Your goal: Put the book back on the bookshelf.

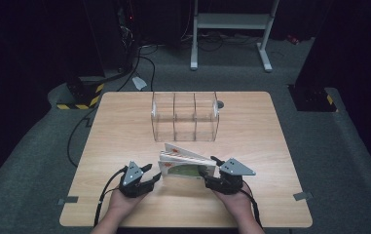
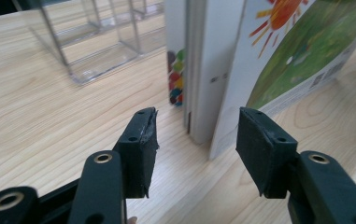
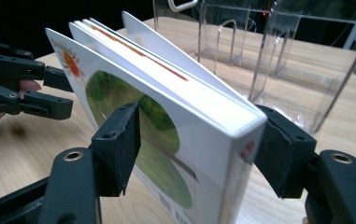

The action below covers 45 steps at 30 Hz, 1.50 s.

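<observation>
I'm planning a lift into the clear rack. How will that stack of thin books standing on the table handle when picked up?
The books will probably splay: their far covers already fan apart. The glossy covers look slippery, so inner books might slide out of the right tool, whose jaws straddle the spine end. They stand upright on edge, so a nudge from the open left tool could tip them.

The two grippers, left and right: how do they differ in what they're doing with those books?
The right gripper has its fingers on either side of the books, at the spine end, gripping them; the left gripper is open, the books' edges just beyond its fingertips, not touched. In the high view the right gripper reaches the books' right end, while the left sits just off their left end. Both are black, hand-held, low over the wooden table.
</observation>
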Each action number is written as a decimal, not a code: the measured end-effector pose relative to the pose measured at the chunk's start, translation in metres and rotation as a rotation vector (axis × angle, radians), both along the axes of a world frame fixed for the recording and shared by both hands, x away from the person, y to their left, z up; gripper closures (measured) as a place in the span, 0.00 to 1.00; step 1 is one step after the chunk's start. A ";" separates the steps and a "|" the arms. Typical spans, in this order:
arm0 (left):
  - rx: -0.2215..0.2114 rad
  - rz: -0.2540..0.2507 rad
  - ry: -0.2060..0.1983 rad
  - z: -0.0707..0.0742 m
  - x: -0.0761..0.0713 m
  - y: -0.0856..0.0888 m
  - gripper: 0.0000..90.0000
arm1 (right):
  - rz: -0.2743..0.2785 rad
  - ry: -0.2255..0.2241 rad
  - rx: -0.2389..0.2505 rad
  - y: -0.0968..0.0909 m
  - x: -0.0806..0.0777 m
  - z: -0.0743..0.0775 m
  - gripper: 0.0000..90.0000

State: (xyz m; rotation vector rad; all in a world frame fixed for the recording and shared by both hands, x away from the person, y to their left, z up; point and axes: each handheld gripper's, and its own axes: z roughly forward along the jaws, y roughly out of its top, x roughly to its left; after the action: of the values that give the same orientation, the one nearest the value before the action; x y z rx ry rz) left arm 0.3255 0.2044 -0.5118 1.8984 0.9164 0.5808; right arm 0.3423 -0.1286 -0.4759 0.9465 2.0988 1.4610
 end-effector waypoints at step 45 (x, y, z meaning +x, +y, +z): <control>0.117 0.259 0.210 -0.015 0.032 0.056 0.34 | 0.088 -0.045 -0.029 0.008 -0.007 -0.001 0.83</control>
State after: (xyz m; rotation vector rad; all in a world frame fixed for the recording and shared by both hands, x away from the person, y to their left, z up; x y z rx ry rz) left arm 0.3571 0.2602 -0.5272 1.9871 1.3025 0.6054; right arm 0.3349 -0.1202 -0.4769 0.8120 2.1474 1.4763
